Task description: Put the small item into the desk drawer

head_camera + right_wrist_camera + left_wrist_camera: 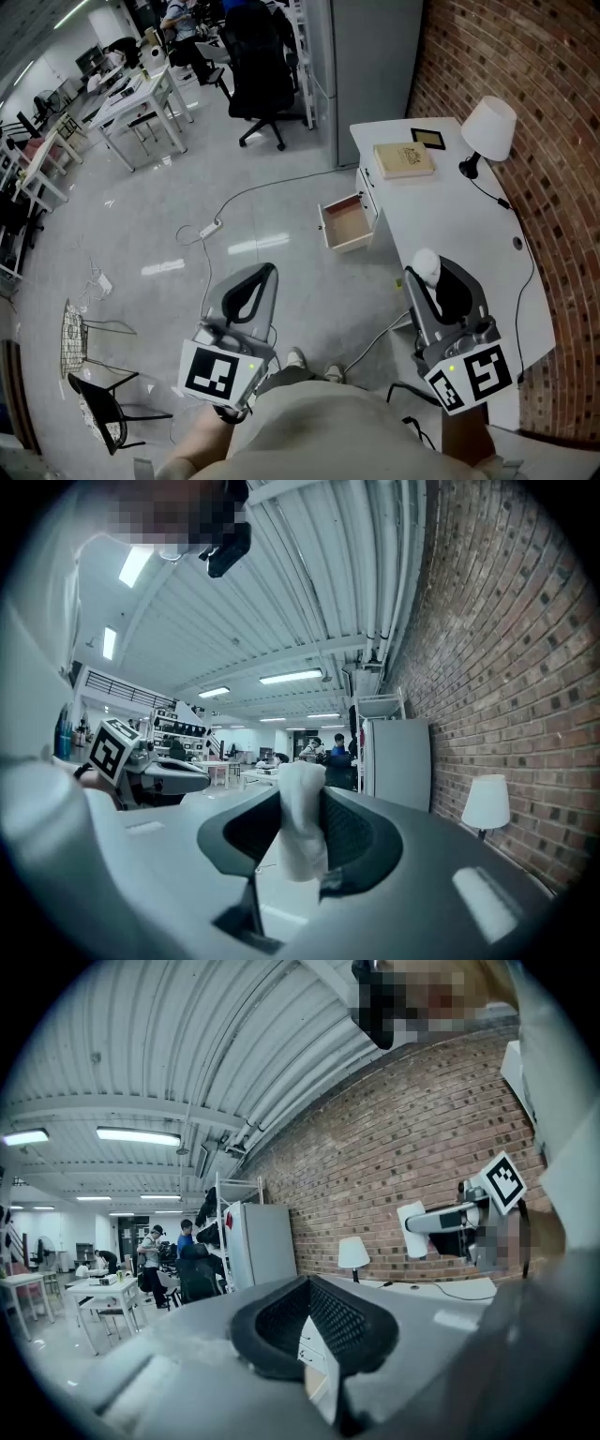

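Two claws (265, 274) (424, 274) with square-marker cubes (217, 373) (469, 375)

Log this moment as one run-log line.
right gripper: shut on small white item | left gripper: empty | desk drawer: open | item not yet in drawer

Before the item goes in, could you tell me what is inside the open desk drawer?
The drawer shows only a bare brown bottom; nothing lies in the visible part. Its back end, against the desk, cannot be seen.

No legible text, label or number found. Cover print on the book (404, 159), far worktop (459, 220), is unreadable.
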`<state>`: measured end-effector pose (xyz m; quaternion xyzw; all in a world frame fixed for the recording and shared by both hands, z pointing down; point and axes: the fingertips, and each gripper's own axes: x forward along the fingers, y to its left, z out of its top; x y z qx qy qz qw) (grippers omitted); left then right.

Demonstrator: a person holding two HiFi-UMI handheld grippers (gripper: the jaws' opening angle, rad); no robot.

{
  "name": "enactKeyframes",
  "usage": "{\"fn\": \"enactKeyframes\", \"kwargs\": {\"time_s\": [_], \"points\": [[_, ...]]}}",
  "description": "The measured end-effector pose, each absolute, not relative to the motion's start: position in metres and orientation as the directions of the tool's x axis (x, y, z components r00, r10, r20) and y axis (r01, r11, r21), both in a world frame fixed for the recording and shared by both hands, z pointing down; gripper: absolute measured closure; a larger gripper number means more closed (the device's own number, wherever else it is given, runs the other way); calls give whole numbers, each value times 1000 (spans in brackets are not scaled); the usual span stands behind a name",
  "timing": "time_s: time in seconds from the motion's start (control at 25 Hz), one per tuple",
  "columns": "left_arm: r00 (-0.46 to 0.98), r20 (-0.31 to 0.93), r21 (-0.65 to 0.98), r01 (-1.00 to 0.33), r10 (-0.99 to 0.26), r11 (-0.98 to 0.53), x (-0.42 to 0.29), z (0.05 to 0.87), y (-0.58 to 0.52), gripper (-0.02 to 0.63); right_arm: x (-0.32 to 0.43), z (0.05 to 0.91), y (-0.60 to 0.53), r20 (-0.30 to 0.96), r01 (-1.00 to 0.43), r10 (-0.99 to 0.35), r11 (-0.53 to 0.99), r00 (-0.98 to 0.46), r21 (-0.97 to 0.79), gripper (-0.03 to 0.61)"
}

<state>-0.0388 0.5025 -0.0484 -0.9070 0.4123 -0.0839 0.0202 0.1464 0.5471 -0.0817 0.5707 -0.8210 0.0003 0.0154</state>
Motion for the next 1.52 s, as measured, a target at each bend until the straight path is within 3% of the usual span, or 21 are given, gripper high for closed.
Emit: {"fn": "enactKeyframes", "kwargs": {"time_s": [0.92, 1.52], "points": [[642, 128, -98, -750, -756, -654, -46, -37, 479, 612, 134, -59, 522, 52, -926, -925, 374, -376, -43, 448], [652, 138, -80, -743, -745, -665, -67, -16, 349, 612, 101, -28, 380, 115, -920, -913, 388, -392, -58, 448]]}}
